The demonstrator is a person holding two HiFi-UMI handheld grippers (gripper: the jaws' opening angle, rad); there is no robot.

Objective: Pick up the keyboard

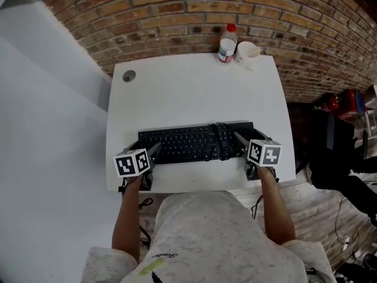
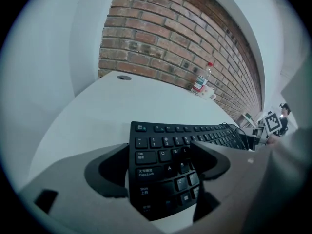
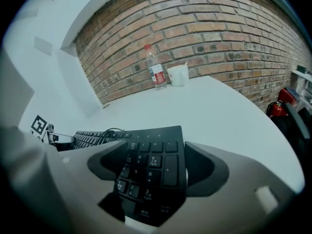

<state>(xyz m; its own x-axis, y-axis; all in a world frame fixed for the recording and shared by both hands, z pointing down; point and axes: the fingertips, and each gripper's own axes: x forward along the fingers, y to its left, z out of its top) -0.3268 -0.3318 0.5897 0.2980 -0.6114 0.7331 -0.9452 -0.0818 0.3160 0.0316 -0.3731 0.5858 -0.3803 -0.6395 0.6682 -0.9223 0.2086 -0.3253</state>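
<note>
The person's gray shirt (image 1: 218,234) fills the bottom of the head view, and both arms reach out from it to the white surface (image 1: 194,93).

The black keyboard (image 1: 194,141) lies flat near the front edge of the surface. The left claw (image 1: 155,150) is at its left end and the right claw (image 1: 240,141) is at its right end.

In the left gripper view, the left claw (image 2: 160,162) is wide. One jaw sits just off the keyboard's left edge and the other hangs over the letter keys. It is not squeezing anything. In the right gripper view, the right claw (image 3: 150,162) is wide too. The number keys show between its jaws, and it holds nothing either.

So the job now, I think, is to get a good hold on both ends. Each claw should get an end of the keyboard between its two jaws before it closes. Both claws should close together, so one end does not slide away. Then both should go up at the same speed, so the keyboard stays level.

Watch the black cord (image 1: 221,135) piled on the keys (it could slip off or get caught).

The bottle (image 1: 227,43) and the cup (image 1: 247,52) stand well apart at the back, so they are not in the way.
</note>
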